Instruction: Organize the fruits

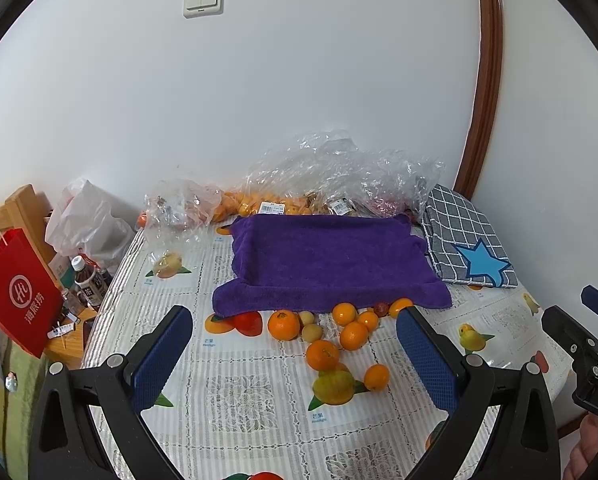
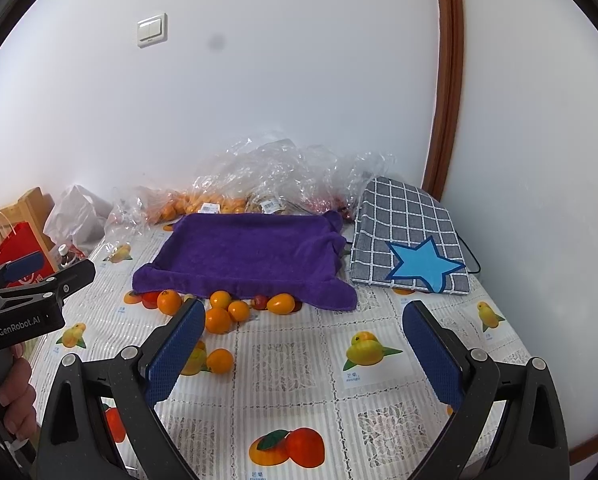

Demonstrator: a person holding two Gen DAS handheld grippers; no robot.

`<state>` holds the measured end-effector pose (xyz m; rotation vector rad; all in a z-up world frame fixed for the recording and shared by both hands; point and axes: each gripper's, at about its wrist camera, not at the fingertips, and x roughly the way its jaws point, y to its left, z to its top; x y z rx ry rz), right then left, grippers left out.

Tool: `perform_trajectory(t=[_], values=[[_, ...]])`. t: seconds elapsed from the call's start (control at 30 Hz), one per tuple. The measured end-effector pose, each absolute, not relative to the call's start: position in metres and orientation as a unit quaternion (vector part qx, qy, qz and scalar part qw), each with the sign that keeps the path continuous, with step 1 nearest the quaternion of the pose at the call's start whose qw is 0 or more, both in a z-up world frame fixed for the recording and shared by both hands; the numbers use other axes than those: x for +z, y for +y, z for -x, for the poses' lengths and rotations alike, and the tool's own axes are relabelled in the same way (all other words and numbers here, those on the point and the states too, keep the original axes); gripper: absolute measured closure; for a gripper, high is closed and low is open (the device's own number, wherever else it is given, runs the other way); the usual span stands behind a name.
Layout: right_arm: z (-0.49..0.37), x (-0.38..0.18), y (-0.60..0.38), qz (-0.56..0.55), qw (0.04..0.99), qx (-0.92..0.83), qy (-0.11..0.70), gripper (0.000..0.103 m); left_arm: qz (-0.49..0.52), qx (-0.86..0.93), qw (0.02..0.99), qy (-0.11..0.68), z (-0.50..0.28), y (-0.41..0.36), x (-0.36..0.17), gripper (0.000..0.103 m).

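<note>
Both sets of jaws stand wide with nothing between them: the left gripper [image 1: 295,354] hangs over the loose fruit, and the right gripper [image 2: 303,344] is over a bare stretch of the fruit-printed tablecloth [image 1: 235,396] that covers the bench. The loose fruits lie in one cluster just in front of the near edge of the purple towel [image 1: 327,260], which is draped over a shallow tray-like shape whose own material is hidden. In the left wrist view seven orange citrus can be counted: one large mandarin [image 1: 284,325] at the left, three smaller ones bunched near the towel hem, one [image 1: 322,355] nearer the camera, one small one [image 1: 376,377] nearest of all, and an oval one [image 1: 399,306] partly behind the right blue pad. There are also two pale yellowish round fruits [image 1: 311,333] and one small dark red fruit [image 1: 381,309] at the hem. Printed mangoes and tomatoes on the cloth sit among them, so a fruit and a picture are hard to tell apart near the towel edge. Behind the towel lie several crumpled clear plastic bags [image 1: 339,176] holding more orange fruit, their number impossible to count. One folded grey checked cloth with a blue star [image 1: 469,244] lies right of the towel. One red paper bag [image 1: 17,300] is cut off at the left.
</note>
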<state>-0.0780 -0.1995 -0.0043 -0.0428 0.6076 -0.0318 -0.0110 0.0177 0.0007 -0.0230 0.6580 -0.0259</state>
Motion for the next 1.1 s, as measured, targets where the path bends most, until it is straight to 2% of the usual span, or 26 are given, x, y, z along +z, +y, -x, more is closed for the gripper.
perform_trajectory(t=[0.57, 1.1], values=[[0.073, -0.009, -0.201, 0.037, 0.952, -0.027, 0.303, 0.004, 0.008, 0.001, 0.944, 0.330, 0.000, 0.023, -0.014, 0.000], [0.022, -0.096, -0.223, 0.014, 0.929, -0.038, 0.368, 0.004, 0.002, 0.014, 0.920, 0.391, -0.038, 0.048, -0.094, 0.000]])
